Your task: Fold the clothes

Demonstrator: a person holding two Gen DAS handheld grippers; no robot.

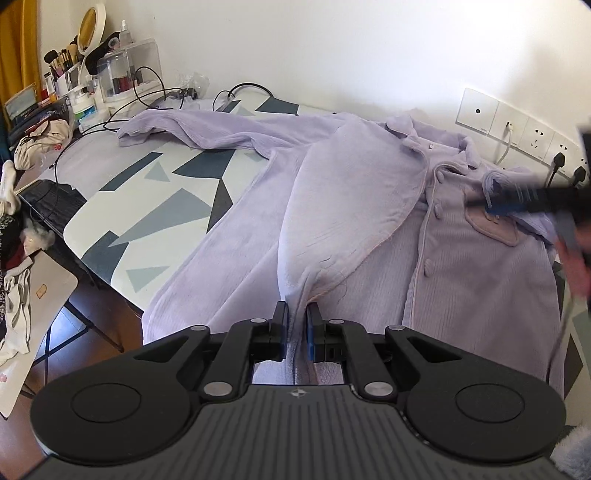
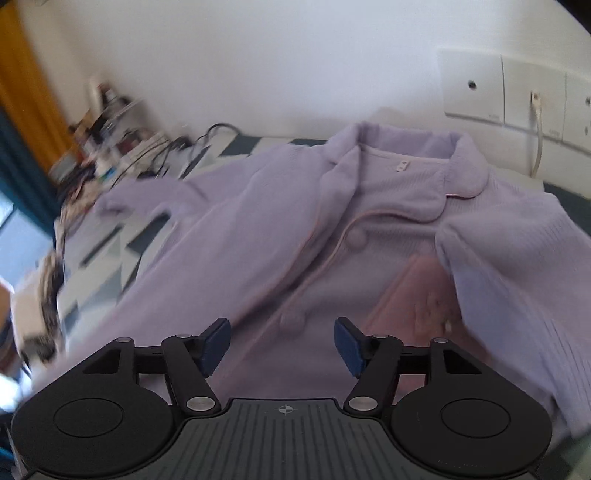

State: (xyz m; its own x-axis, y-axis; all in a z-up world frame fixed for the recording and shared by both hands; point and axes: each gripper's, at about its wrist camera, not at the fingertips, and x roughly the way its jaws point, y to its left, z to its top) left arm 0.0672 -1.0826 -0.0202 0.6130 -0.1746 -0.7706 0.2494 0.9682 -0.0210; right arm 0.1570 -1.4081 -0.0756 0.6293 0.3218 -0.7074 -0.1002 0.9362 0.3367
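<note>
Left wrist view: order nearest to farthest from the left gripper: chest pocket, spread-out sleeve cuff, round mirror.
From the left gripper, shut on a fold of the lilac pajama top:
1. Chest pocket, right of the button placket, partly behind the right gripper.
2. Sleeve cuff, far left on the patterned table.
3. Round mirror, back-left corner among the cosmetics.

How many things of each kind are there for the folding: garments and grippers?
Lilac garment: 1
Grippers: 2, the left gripper and the right gripper
Total: 3
</note>
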